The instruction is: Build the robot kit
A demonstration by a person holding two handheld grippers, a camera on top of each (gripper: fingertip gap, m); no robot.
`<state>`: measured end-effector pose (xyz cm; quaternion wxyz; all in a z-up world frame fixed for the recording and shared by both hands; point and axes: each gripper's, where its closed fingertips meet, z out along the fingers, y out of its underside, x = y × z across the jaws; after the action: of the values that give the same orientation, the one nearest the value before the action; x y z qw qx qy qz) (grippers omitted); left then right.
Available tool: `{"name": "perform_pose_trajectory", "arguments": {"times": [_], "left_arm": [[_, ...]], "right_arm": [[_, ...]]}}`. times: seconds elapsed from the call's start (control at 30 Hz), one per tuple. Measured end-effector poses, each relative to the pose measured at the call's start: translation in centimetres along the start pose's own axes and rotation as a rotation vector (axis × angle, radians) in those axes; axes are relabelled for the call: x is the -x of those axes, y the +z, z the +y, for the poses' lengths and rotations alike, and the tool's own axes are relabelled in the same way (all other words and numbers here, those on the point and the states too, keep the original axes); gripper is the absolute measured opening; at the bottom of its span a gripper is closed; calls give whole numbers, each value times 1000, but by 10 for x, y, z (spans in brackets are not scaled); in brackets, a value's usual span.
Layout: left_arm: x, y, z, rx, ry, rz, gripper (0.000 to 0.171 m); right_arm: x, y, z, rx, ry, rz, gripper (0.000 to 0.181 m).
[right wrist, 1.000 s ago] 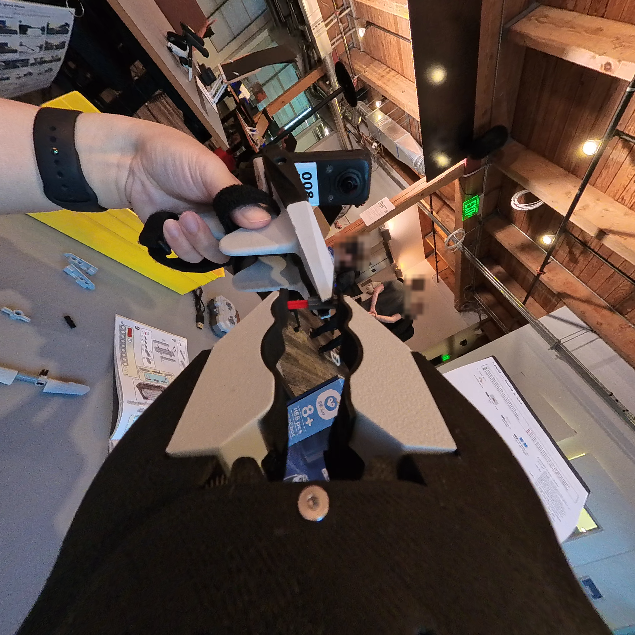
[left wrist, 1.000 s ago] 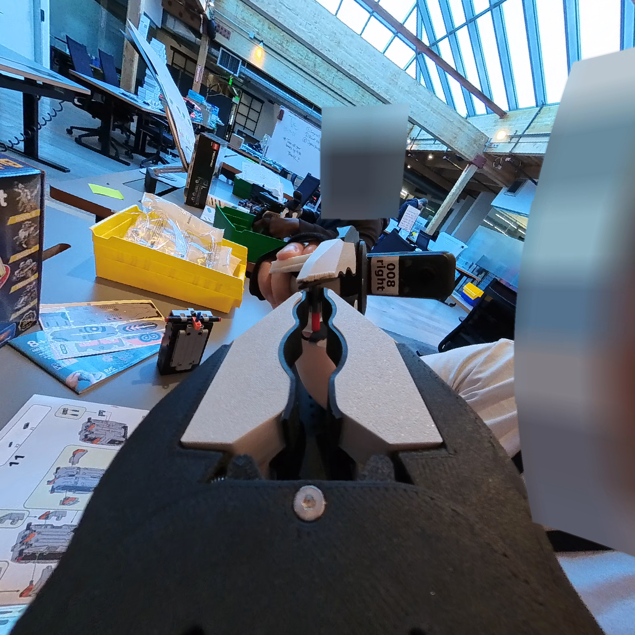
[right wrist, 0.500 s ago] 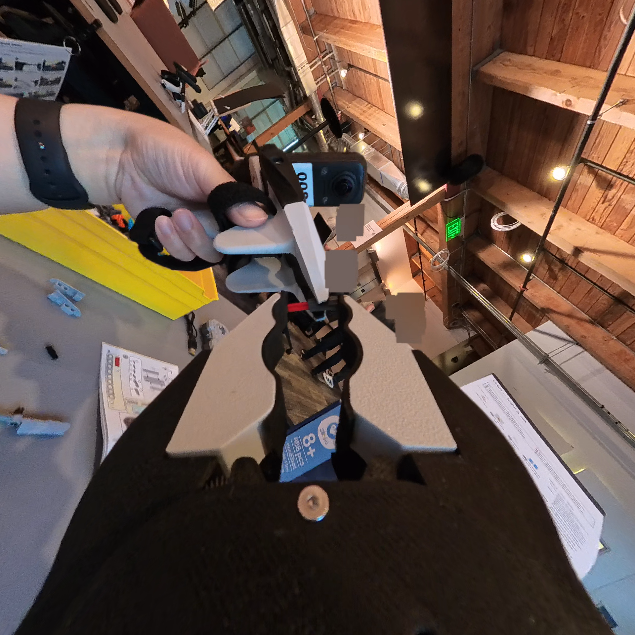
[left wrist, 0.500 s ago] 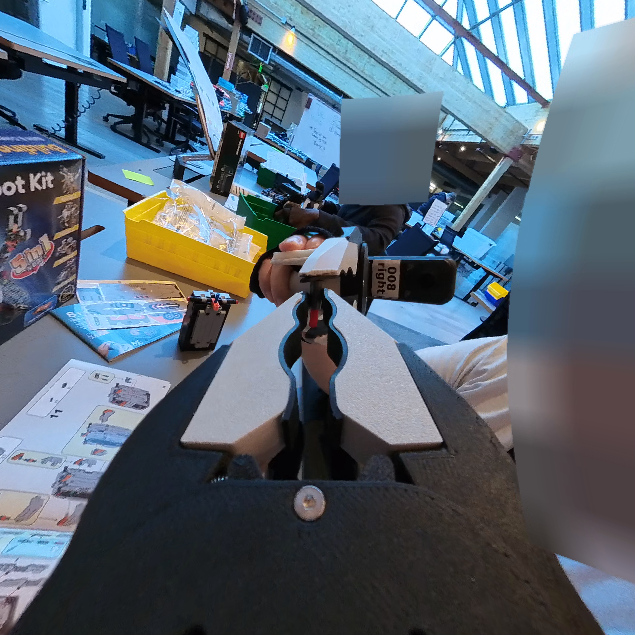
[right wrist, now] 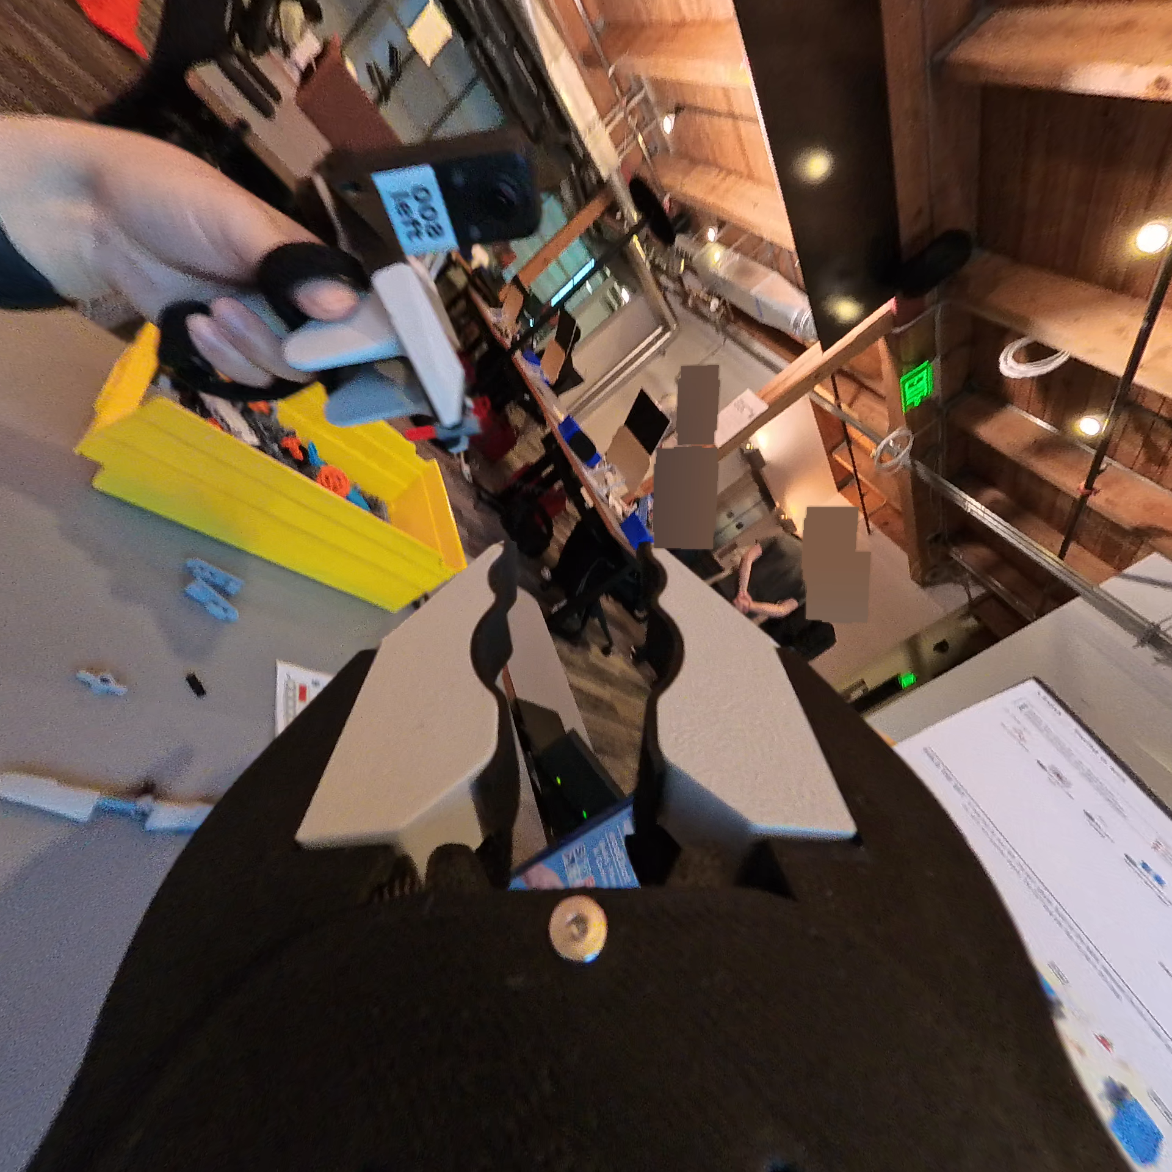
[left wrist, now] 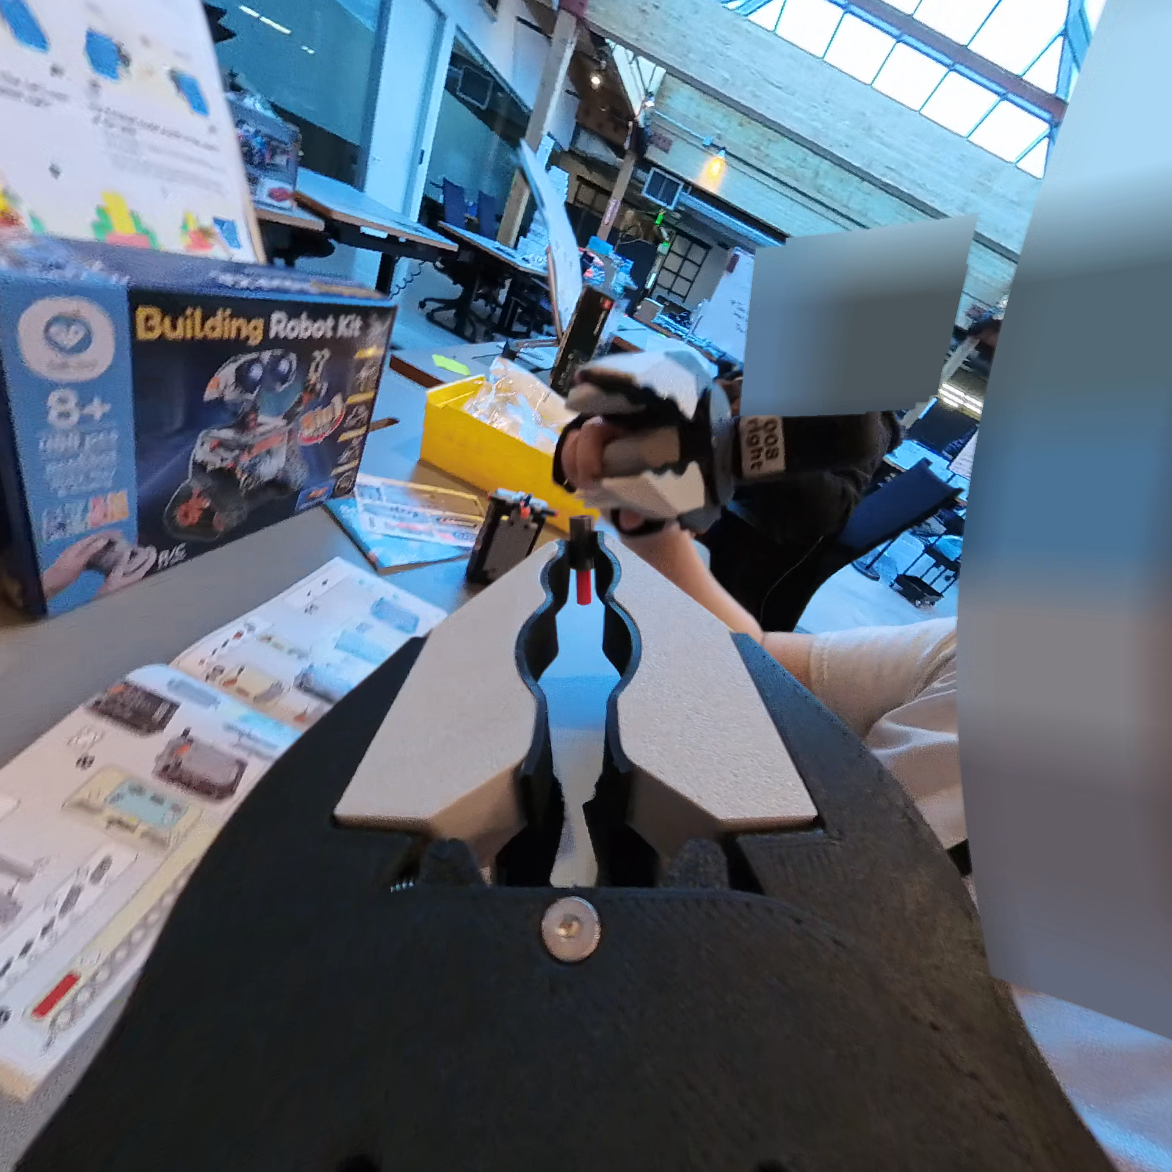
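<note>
In the left wrist view my left gripper [left wrist: 581,553] is shut on a small pin [left wrist: 581,580] with a red shaft and a black end that stands up between the fingertips. My right gripper [left wrist: 640,456] shows beyond it, up and to the right, held in a hand and apart from the pin. In the right wrist view my right gripper [right wrist: 574,561] is open and empty, in the air above the table edge. The left gripper [right wrist: 437,406] shows at the upper left, with the red pin [right wrist: 420,434] at its tip.
A black motor block [left wrist: 504,545] stands just behind my left fingertips. A blue kit box [left wrist: 184,418], instruction sheets [left wrist: 209,710] and a yellow bin [left wrist: 488,444] lie on the grey table. Another yellow bin of parts [right wrist: 273,501], blue-grey pieces [right wrist: 212,590] and a white beam [right wrist: 57,800] show in the right wrist view. There is about 7 cm between the tips of the two grippers. Left tips and right tips are each some 25 cm from the white beam [right wrist: 57,800].
The two grippers met tip to tip at the red pin; now the right gripper has drawn away, empty. The left gripper keeps the pin and has swung left towards the box.
</note>
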<state>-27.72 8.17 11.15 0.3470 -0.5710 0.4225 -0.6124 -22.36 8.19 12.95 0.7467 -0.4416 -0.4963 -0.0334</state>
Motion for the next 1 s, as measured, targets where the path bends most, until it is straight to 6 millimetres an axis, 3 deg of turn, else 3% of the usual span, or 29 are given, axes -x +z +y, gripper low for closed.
{"name": "perform_pose_trajectory", "arguments": {"times": [0.3,0.4,0.73,1.0], "left_arm": [[48,-23,67,42,-86,-127,4],[56,-36,70,6,-90,-165,4],[44,-62,88,-15,-40,-191,4],[41,-96,89,-35,20,-276,4]], "right_arm": [[-1,-2,48,156,42,-41,32],[5,1,58,170,77,-69,31],[46,16,105,291,225,-226,26],[83,28,124,332,327,-338,21]]}}
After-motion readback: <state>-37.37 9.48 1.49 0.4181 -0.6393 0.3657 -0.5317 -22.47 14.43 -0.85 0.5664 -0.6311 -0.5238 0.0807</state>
